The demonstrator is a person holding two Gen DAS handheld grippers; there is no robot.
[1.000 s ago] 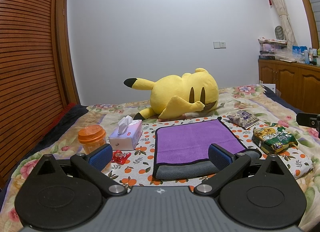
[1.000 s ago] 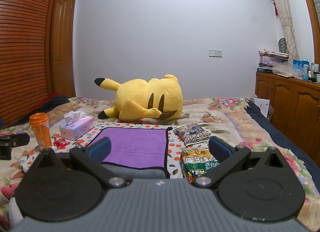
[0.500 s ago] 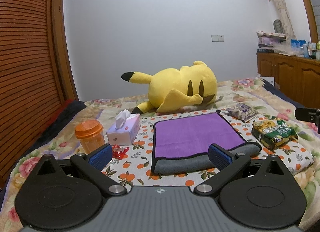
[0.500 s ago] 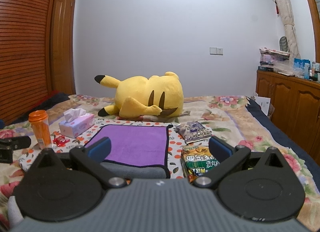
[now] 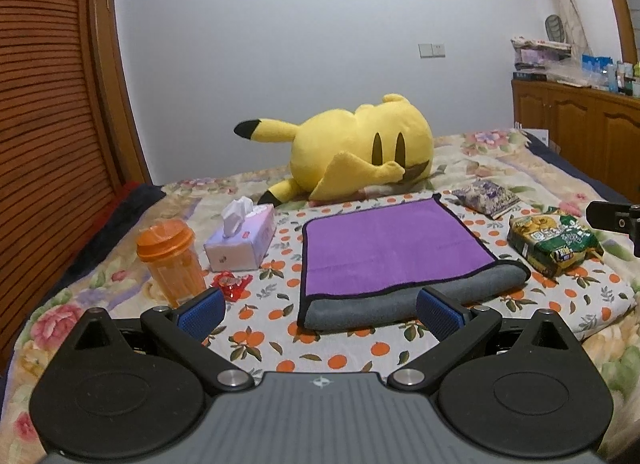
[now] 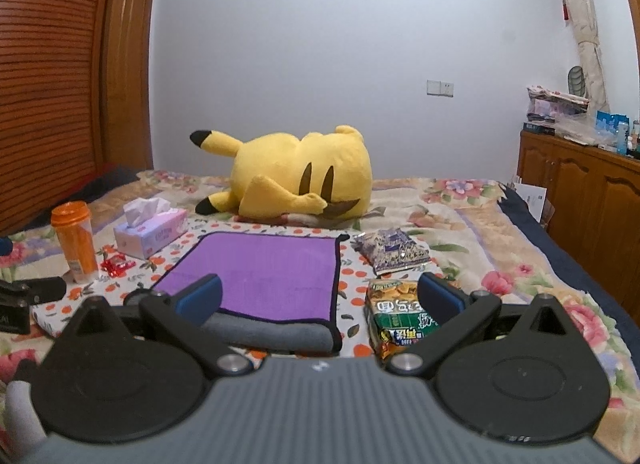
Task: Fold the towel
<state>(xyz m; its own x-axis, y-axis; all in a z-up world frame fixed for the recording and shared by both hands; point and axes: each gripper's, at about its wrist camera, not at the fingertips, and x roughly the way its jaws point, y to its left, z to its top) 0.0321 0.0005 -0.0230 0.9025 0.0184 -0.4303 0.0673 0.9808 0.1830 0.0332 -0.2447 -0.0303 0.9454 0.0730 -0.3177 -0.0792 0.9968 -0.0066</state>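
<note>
A purple towel with a grey underside lies folded on the orange-print cloth on the bed, its grey fold at the near edge. It also shows in the right wrist view. My left gripper is open and empty, hovering just before the towel's near edge. My right gripper is open and empty, above the towel's near right corner and a snack bag.
A yellow plush toy lies behind the towel. An orange cup, a tissue box and a red wrapper sit to the left. Two snack bags lie to the right. Wooden cabinets stand at far right.
Both grippers have risen and pulled back a little, so the towel now sits lower and farther ahead in both views. Both stay open. The towel has not moved.
</note>
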